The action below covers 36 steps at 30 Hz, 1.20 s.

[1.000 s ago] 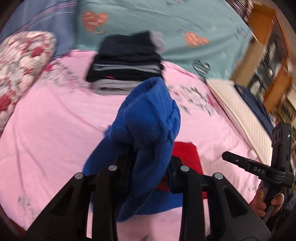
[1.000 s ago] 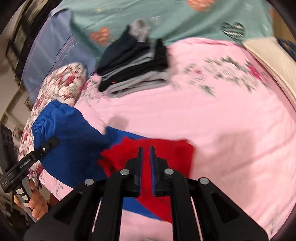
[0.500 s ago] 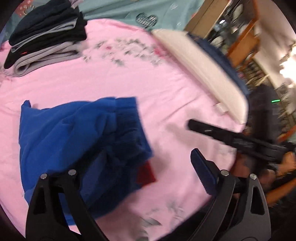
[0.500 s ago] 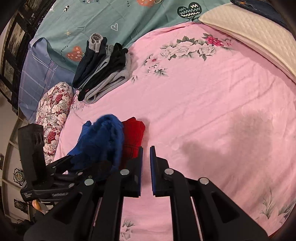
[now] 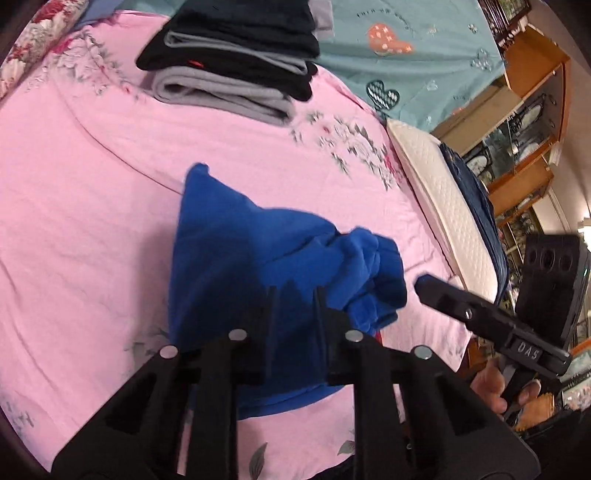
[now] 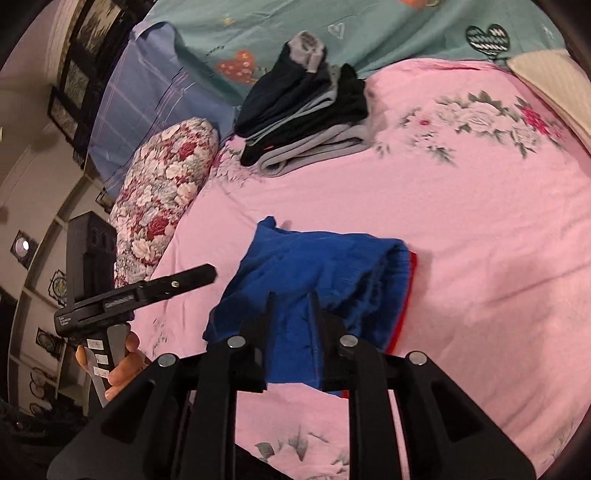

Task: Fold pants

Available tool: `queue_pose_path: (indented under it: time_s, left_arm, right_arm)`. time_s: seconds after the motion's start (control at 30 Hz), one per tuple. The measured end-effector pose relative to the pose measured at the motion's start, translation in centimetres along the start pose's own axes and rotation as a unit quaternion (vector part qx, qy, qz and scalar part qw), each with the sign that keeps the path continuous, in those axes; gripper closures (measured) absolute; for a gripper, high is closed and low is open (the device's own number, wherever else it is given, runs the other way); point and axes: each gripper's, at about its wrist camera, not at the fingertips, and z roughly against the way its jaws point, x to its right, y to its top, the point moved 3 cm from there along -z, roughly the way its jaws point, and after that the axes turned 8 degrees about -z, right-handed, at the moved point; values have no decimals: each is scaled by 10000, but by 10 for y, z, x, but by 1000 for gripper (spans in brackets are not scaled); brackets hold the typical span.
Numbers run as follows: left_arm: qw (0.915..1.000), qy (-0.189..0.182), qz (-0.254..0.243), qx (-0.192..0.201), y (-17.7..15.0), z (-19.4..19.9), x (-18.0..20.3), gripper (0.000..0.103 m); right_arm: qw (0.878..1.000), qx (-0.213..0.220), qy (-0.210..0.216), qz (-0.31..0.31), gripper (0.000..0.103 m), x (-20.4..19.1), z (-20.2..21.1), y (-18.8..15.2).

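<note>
While both grippers hover, blue pants lie bunched mid-frame on the bed.
Left gripper and right gripper fingers parted, grasping nothing, pants directly ahead.

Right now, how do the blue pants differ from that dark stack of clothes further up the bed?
The blue pants are a single bright garment; the stack is several black and grey pieces layered.
The pants lie loosely bunched, with a red edge showing underneath; the stack is folded flat with tidy edges.
The pants sit just ahead of both grippers; the stack sits far off, near the teal sheet.
Both rest on the pink bedspread.
</note>
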Motion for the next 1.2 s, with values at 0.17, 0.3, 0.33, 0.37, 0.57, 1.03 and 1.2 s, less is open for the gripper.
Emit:
queue_pose_path:
  time_s: [0.17,0.3,0.33,0.37,0.57,1.03,1.2]
  left_arm:
    - [9989,102,-101,-449,-17,-35,-2,86]
    - [9981,128,-138,-583,-23,-53,-12,86]
    - [9981,83,-73,-610,-23,-57,-14,86]
    - [9981,42,-23,-621,-22,-58,-16,86]
    - [9993,234,-92,-281,-26,-11,-18,60]
    - [9980,264,-307,-477,-36,-13,-15,91]
    - [9982,69,-278,-525,-41,-15,-19,91]
  right_arm:
    - [9972,-132,-736,74,85,4,-36,2]
    - [9887,-520,-1337,-435,92,46,-42,-20]
    - [9878,-519,-1358,-566,92,54,-40,-23]
    - [9876,-517,-1340,-640,93,59,-40,-26]
    - [9859,-647,-1535,-128,90,40,-38,-18]
    - [9592,-1948,-1172,1682,44,-84,-185,55]
    - [9514,-2356,-1125,1631,84,-72,-215,49]
